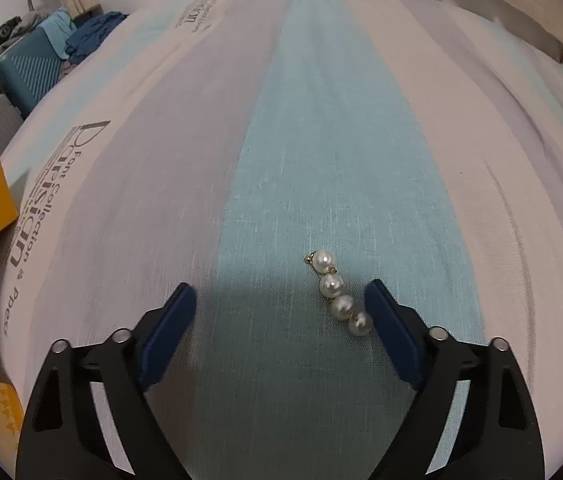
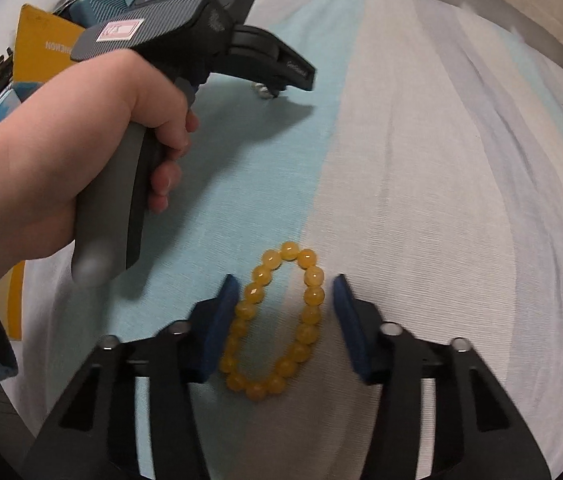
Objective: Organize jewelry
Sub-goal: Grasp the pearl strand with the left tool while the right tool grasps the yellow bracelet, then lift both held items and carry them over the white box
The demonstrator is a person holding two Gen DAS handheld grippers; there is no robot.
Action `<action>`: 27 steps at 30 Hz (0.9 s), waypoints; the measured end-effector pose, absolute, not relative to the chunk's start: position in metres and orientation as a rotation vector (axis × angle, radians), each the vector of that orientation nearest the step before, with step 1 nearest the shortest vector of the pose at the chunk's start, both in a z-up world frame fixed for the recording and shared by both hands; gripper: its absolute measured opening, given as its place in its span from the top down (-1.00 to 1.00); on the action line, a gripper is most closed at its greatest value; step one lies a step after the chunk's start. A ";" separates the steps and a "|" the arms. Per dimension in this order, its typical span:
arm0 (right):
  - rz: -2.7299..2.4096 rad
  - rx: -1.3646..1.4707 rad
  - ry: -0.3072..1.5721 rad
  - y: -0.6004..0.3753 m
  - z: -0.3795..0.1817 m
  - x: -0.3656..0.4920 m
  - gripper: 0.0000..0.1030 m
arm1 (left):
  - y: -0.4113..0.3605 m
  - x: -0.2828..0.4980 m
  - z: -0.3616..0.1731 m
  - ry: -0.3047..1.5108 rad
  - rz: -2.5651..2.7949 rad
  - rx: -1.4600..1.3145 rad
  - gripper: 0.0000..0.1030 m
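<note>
Both tongs gape open over a striped bed: left tongs (image 1: 279, 294) around a short bar of four white pearls (image 1: 338, 295), near their right finger; right tongs (image 2: 285, 290) straddling a yellow bead bracelet (image 2: 277, 320). Both pieces look light, round, slippery; pinch across the beads. Bedsheet (image 1: 121, 184) print reads "Font Collection".

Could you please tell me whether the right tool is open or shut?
Open: the right tool has its fingers spread either side of the bracelet, not clamping it.
</note>
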State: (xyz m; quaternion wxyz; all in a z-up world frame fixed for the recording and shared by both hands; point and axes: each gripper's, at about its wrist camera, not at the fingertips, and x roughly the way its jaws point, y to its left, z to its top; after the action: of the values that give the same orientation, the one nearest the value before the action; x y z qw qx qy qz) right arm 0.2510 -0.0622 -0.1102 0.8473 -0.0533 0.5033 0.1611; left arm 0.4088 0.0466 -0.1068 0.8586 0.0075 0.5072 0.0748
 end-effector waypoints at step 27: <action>0.309 -0.009 1.037 -0.098 -0.085 0.247 0.83 | 0.036 0.391 -0.078 1.071 0.098 0.059 0.80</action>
State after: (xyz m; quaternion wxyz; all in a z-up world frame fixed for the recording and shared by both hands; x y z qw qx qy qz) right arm 0.2469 -0.0979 -0.0854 0.8572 -0.0044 0.4936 0.1471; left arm 0.3906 0.0364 -0.0785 0.8585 0.0281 0.5099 0.0468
